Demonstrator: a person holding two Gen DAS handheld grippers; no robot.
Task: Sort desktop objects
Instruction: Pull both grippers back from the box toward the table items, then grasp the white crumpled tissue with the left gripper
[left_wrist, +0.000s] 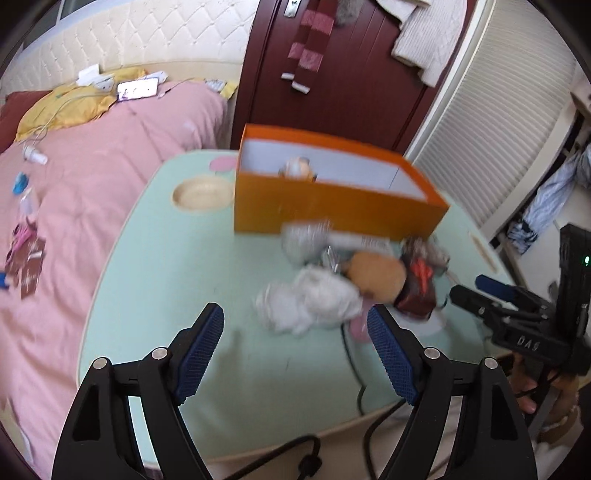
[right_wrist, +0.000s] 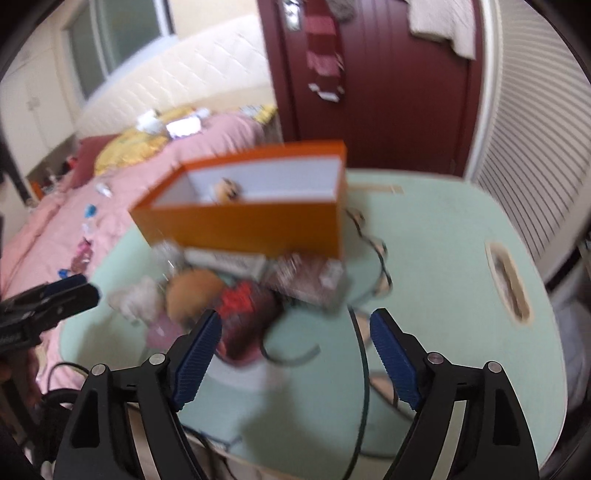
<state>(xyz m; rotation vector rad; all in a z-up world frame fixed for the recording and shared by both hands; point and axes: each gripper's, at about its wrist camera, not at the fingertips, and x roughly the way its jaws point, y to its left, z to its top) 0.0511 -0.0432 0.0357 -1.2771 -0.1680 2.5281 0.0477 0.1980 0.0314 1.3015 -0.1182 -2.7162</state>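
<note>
An orange box (left_wrist: 332, 206) with a white inside stands on the pale green table (left_wrist: 166, 277); a small round toy (left_wrist: 297, 168) shows inside it. In front of it lies a blurred pile: a white crumpled thing (left_wrist: 314, 301), an orange plush (left_wrist: 376, 275), a dark red item (left_wrist: 419, 291), a silver packet (left_wrist: 304, 240). My left gripper (left_wrist: 295, 347) is open and empty, just before the white thing. My right gripper (right_wrist: 295, 350) is open and empty, close over the dark red item (right_wrist: 245, 317); it also shows in the left wrist view (left_wrist: 480, 291).
A pink bed (left_wrist: 74, 206) with small items lies to the left. A dark red door (left_wrist: 332, 74) and a louvred panel (left_wrist: 491, 129) stand behind. Black cables (right_wrist: 364, 369) run across the table's near side. A round recess (left_wrist: 201, 194) and a slot (right_wrist: 508, 282) mark the tabletop.
</note>
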